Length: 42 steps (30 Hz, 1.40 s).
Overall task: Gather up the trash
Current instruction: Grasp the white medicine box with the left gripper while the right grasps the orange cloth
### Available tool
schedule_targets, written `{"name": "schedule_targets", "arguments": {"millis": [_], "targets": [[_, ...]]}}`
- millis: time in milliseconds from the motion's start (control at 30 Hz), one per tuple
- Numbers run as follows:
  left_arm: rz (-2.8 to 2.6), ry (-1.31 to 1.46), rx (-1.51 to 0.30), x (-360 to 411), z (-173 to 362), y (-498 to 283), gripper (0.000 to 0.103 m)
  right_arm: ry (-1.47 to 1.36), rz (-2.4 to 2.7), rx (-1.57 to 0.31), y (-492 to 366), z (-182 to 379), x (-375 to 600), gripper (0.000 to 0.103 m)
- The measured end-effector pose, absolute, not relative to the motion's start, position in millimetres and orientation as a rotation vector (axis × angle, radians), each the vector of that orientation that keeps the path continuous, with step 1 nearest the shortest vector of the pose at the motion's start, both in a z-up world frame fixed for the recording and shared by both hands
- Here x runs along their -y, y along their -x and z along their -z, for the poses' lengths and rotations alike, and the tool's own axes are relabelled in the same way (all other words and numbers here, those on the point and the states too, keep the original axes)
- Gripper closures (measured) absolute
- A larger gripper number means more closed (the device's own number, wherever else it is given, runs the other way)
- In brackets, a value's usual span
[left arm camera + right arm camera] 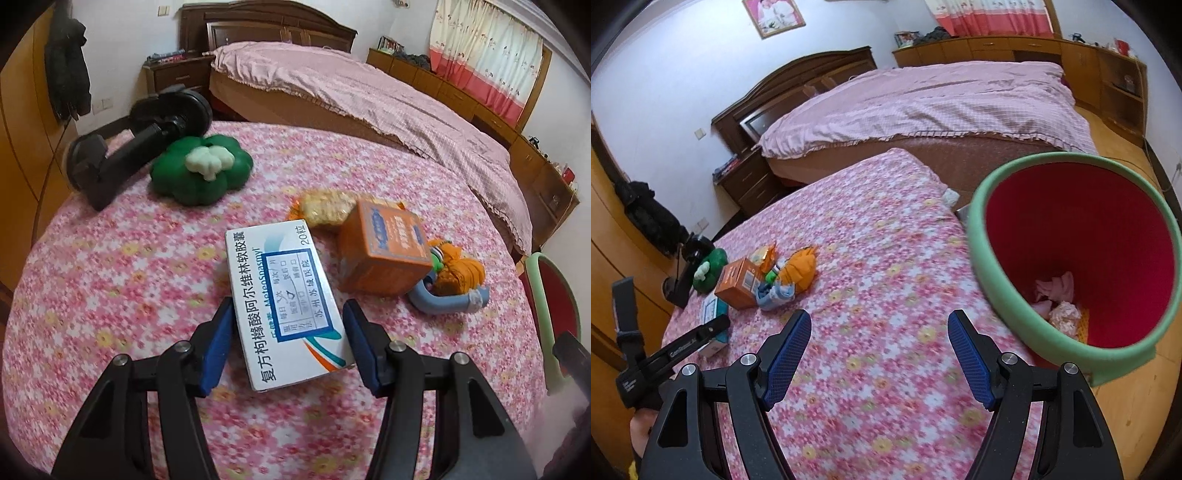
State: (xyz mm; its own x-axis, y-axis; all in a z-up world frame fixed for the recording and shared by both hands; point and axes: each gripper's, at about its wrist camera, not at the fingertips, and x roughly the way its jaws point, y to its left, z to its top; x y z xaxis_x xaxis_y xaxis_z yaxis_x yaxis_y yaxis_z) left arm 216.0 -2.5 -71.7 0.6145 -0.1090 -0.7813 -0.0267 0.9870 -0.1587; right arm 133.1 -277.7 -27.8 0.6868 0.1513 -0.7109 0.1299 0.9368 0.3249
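My left claw (288, 341) hangs with its blue pads either side of the white medicine box (284, 306) on the flowered tablecloth (129, 277); whether the pads press on it I cannot tell. Beyond the box sits an orange carton (384, 254). My right claw (879, 354) stands open and empty, with the green-rimmed bin (993, 266) to its right.

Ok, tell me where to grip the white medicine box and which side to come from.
Grip the white medicine box across its two long narrow sides, near the end closest to the left gripper. Come from that near end, angled down, as the left gripper is already lined up: the box lies flat on the floral cloth, its length running away between the open jaws, and the orange box crowds its far right.
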Motion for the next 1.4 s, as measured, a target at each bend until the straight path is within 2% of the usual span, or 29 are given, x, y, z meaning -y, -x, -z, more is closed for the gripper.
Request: {"name": "schedule_targets", "arguments": {"millis": [367, 667, 700, 733, 800, 933, 1200, 1400], "targets": [[0.024, 0.168, -0.818, -15.5, 69.3, -214.0, 0.044, -0.275, -0.071, -0.871, -194.1, 35.6, 231.8, 0.026], [0.054, 0.201, -0.815, -23.2, 70.8, -215.2, 0.044, -0.259, -0.11, -0.92, -235.0, 55.4, 208.4, 0.025], [0.056, 0.202, -0.815, -23.7, 70.9, -214.6, 0.044, -0.27, -0.118, -0.926, -238.3, 57.7, 207.3, 0.03], [0.059, 0.203, -0.815, -24.1, 71.1, -214.7, 0.044, -0.272, -0.122, -0.932, -240.6, 58.7, 206.2, 0.039], [0.064, 0.206, -0.816, -24.6, 71.4, -214.8, 0.044, -0.278, -0.143, -0.943, -245.5, 63.0, 202.6, 0.045], [0.071, 0.21, -0.823, -24.3, 72.7, -216.1, 0.044, -0.282, -0.188, -0.937, -246.9, 63.3, 196.7, 0.066], [0.081, 0.21, -0.82, -20.5, 72.8, -217.0, 0.044, -0.29, -0.197, -0.882, -230.1, 53.5, 199.4, 0.076], [0.085, 0.213, -0.812, -20.6, 71.1, -215.4, 0.044, -0.295, -0.175, -0.822, -207.3, 34.8, 212.9, 0.077]]}}
